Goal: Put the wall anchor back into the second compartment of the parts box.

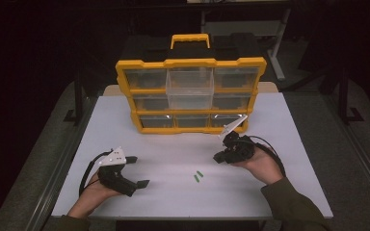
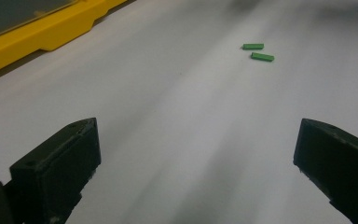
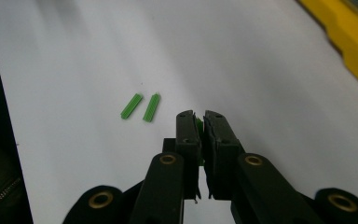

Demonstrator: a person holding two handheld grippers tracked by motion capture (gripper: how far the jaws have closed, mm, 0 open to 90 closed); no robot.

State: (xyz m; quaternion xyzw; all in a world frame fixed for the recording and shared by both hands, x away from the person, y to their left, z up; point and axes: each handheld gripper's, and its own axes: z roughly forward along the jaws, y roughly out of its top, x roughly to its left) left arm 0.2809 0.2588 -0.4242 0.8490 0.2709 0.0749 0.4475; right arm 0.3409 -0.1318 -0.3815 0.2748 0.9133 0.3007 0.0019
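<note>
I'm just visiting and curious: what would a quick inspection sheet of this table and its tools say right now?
Surface: white table, flat and bare in front.
Job's things: two small green pieces lie side by side on the table; a third green piece sits pinched in the right gripper.
Organizer: yellow drawer organizer at the far edge, top middle drawer pulled out.
Clutter: nothing seen.
Grippers: left gripper open, jaws wide apart, holding nothing; right gripper shut on its piece.
Cables: black cable loops by the right hand.
Surroundings: dark room, grey floor.
</note>
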